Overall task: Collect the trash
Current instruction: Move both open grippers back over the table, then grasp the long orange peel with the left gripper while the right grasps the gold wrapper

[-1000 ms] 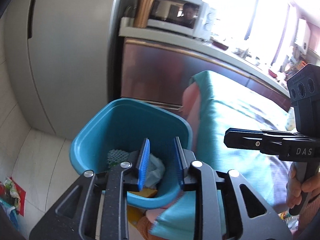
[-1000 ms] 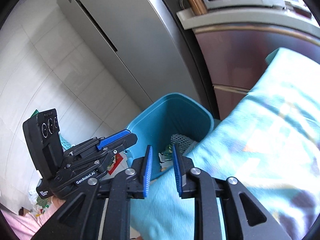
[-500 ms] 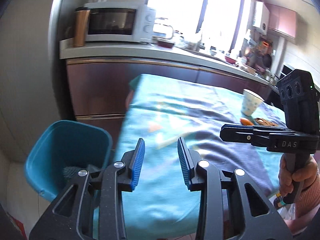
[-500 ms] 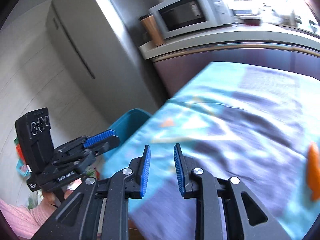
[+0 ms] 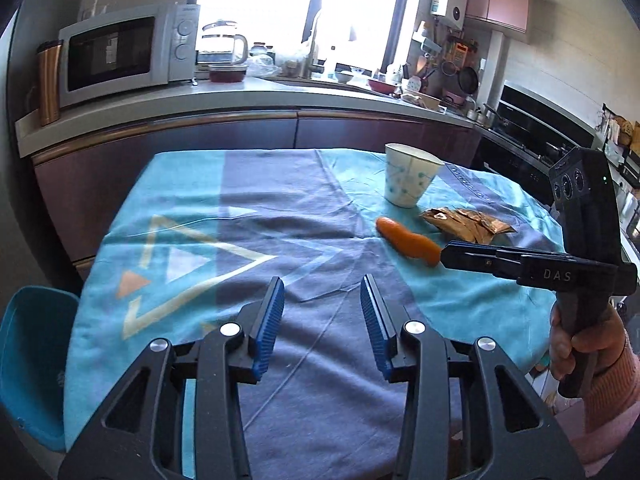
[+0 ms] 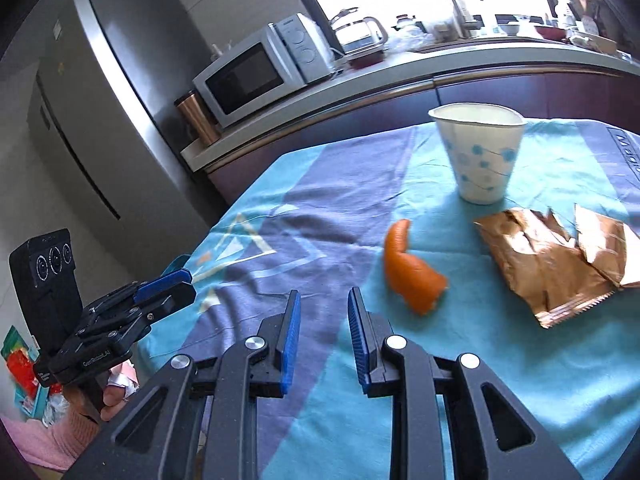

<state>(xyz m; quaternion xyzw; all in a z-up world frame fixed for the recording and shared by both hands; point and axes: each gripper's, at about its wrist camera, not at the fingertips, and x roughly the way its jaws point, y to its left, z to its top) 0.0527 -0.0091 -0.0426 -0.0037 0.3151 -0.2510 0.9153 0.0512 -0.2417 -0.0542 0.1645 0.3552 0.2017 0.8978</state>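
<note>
On the table's blue patterned cloth (image 5: 240,240) lie an orange peel (image 5: 406,242) (image 6: 412,276) and a torn brown wrapper (image 5: 466,226) (image 6: 552,264). A white paper cup (image 5: 410,180) (image 6: 480,152) with blue dots stands upright behind them. My left gripper (image 5: 322,292) (image 6: 186,284) hovers over the cloth's near middle, its jaws opening with nothing between them. My right gripper (image 6: 324,300) (image 5: 446,254) is open and empty, its tips just short of the peel's near end. The teal bin (image 5: 32,352) stands on the floor off the table's left corner.
Behind the table runs a kitchen counter (image 5: 240,96) with a microwave (image 5: 120,56), a kettle and a copper tumbler (image 5: 50,80). A steel fridge (image 6: 100,120) stands left of it. Coloured packets (image 6: 20,356) lie on the floor at the left.
Both views have swung right, from the teal bin to the tabletop with the cup, peel and wrapper. The left jaws stand wider apart; the right jaws look the same.
</note>
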